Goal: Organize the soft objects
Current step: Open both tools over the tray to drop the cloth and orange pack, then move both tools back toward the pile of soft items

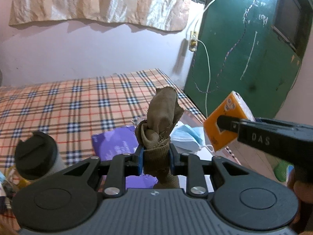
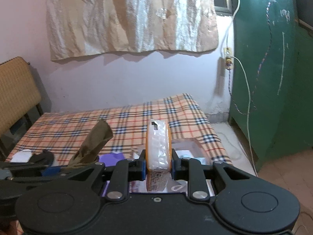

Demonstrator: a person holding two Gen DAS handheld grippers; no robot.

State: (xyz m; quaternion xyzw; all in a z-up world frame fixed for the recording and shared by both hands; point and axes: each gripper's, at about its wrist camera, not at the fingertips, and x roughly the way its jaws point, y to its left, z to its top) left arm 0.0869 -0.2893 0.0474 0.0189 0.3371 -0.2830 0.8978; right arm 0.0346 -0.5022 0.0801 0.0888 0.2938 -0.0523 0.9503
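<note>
1. Your left gripper [image 1: 156, 157] is closed on a brown sock [image 1: 159, 129]. The blue pads clamp the ribbed cuff from both sides, and the rest of the sock stands up bunched above the jaws.
2. Your right gripper [image 2: 158, 165] is clamped on an orange tissue pack [image 2: 158, 146]. The pack sits edge-on between the pads, with its clear plastic face towards the camera.
3. In the left wrist view, the tissue pack [image 1: 225, 123] is held off the surface to the right of the sock, near it but apart.
4. In the right wrist view, the sock [image 2: 93, 145] shows at left, tilted to the right.
5. Below both grippers lie a purple sheet [image 1: 115, 141] and a blue face mask [image 1: 187, 137], the mask just right of the sock.
6. A black-lidded cup [image 1: 37, 154] stands at near left.
7. The plaid bedspread [image 1: 68, 101] covers the surface out to the far wall.
8. A green door [image 1: 244, 49] stands at far right.
</note>
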